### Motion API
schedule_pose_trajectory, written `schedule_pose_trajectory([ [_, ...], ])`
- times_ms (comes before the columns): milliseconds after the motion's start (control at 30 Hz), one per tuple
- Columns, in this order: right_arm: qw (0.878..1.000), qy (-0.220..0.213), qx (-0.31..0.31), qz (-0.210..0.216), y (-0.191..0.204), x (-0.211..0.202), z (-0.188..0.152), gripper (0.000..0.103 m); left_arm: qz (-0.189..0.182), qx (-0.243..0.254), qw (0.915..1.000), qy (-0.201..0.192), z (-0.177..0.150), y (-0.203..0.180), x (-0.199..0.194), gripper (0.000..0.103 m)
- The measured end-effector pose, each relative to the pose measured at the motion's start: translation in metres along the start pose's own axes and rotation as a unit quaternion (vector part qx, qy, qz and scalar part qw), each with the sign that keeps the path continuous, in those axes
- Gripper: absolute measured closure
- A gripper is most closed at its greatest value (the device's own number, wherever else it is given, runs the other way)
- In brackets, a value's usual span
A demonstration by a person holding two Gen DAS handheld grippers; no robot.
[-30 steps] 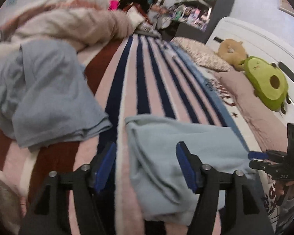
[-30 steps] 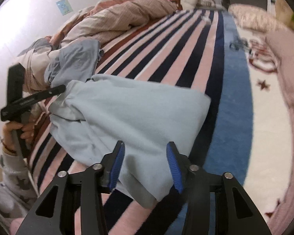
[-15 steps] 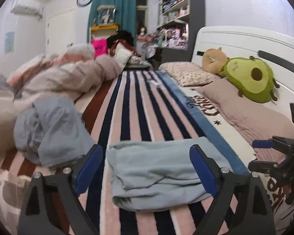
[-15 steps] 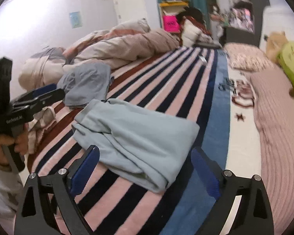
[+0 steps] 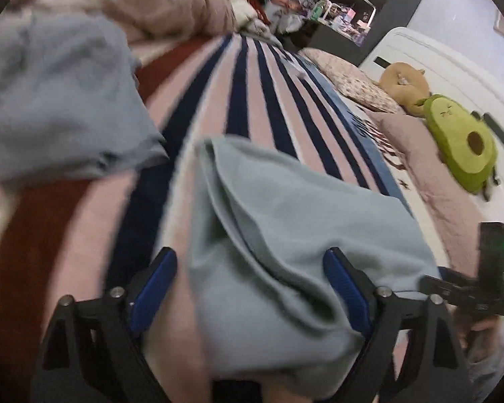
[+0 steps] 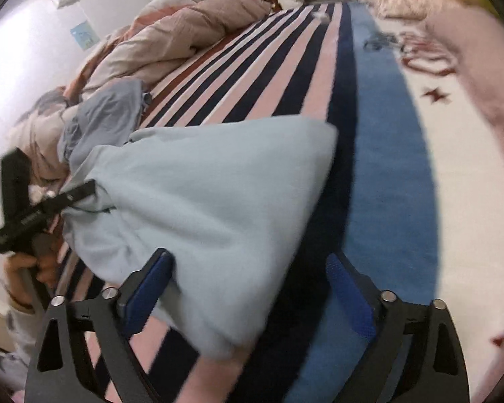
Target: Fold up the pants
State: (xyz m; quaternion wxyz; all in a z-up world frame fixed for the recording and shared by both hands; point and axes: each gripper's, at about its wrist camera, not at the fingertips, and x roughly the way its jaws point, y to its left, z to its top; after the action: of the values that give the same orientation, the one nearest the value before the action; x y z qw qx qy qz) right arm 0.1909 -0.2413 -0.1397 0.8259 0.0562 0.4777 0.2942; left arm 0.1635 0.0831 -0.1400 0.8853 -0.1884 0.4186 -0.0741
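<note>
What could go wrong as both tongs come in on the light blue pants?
1. The left tongs, closing, straddle the thick folded stack of pants; they may catch only the top layers, undoing the fold.
2. The right tongs, also closing, have the pants' corner near one pad only, so it could slip out.
3. The blanket beneath could get pinched too.

I'm over a bed point(image 5: 252, 107) with a striped pink, navy and maroon cover. Folded light blue pants point(image 5: 285, 235) lie mid-bed; grey-blue garment point(image 5: 57, 100) beside them toward the far edge, rumpled duvet point(image 6: 184, 33) beyond, avocado plush point(image 5: 460, 144) and pillows by the headboard.
</note>
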Motion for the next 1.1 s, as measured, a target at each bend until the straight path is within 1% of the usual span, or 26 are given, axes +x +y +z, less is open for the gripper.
schedule_pose_trajectory([
  [33,1.000,-0.002,-0.001,0.004,0.001,0.004,0.001,0.027,-0.009,-0.002,0.9999,0.005,-0.001,0.000,0.004,0.041],
  [67,1.000,-0.004,-0.003,0.012,0.003,0.007,0.003,0.048,-0.011,-0.001,0.9999,0.006,-0.002,-0.002,0.006,0.047],
  [100,1.000,-0.001,-0.004,0.016,0.006,0.009,0.004,0.058,-0.014,0.004,0.9999,0.004,-0.002,-0.005,0.005,0.063],
  [133,1.000,-0.004,-0.012,0.002,0.012,0.009,0.006,0.062,-0.021,0.009,0.9998,0.000,-0.001,-0.008,0.001,0.073],
  [167,1.000,-0.009,-0.027,-0.009,0.019,0.006,0.007,0.075,-0.022,0.013,0.9996,-0.006,0.000,-0.011,-0.003,0.075],
  [233,0.998,-0.030,-0.047,-0.018,0.036,-0.005,0.012,0.079,-0.021,0.036,0.9986,-0.032,0.004,-0.022,-0.023,0.079],
  [300,0.997,-0.041,-0.061,-0.010,0.054,-0.017,0.021,0.081,-0.029,0.048,0.9963,-0.065,0.011,-0.026,-0.056,0.080],
  [333,0.996,-0.051,-0.075,-0.004,0.071,-0.026,0.027,0.081,-0.027,0.053,0.9947,-0.084,0.015,-0.027,-0.075,0.080],
  [400,0.993,-0.065,-0.102,0.016,0.104,-0.041,0.037,0.082,-0.012,0.066,0.9892,-0.130,0.024,-0.025,-0.125,0.080],
  [467,0.987,-0.079,-0.132,0.038,0.148,-0.055,0.048,0.082,-0.001,0.068,0.9838,-0.166,0.031,-0.013,-0.175,0.080],
  [533,0.981,-0.091,-0.159,0.060,0.193,-0.061,0.056,0.082,0.026,0.069,0.9776,-0.197,0.033,0.009,-0.229,0.080],
  [600,0.974,-0.094,-0.184,0.093,0.242,-0.059,0.062,0.082,0.057,0.065,0.9727,-0.215,0.030,0.036,-0.272,0.080],
  [667,0.968,-0.090,-0.204,0.118,0.282,-0.052,0.063,0.082,0.098,0.057,0.9674,-0.227,0.025,0.064,-0.305,0.080],
  [700,0.963,-0.085,-0.217,0.136,0.308,-0.043,0.064,0.082,0.123,0.049,0.9645,-0.228,0.021,0.081,-0.320,0.080],
  [800,0.952,-0.067,-0.248,0.167,0.362,-0.017,0.059,0.082,0.185,0.019,0.9573,-0.221,0.005,0.132,-0.347,0.080],
  [867,0.944,-0.050,-0.266,0.186,0.397,0.007,0.051,0.082,0.209,-0.006,0.9552,-0.209,-0.006,0.163,-0.353,0.080],
  [1000,0.937,-0.002,-0.280,0.208,0.437,0.057,0.032,0.082,0.237,-0.054,0.9521,-0.186,-0.031,0.219,-0.344,0.080],
  [1100,0.934,0.028,-0.290,0.206,0.445,0.085,0.019,0.082,0.246,-0.074,0.9518,-0.167,-0.044,0.250,-0.329,0.079],
])
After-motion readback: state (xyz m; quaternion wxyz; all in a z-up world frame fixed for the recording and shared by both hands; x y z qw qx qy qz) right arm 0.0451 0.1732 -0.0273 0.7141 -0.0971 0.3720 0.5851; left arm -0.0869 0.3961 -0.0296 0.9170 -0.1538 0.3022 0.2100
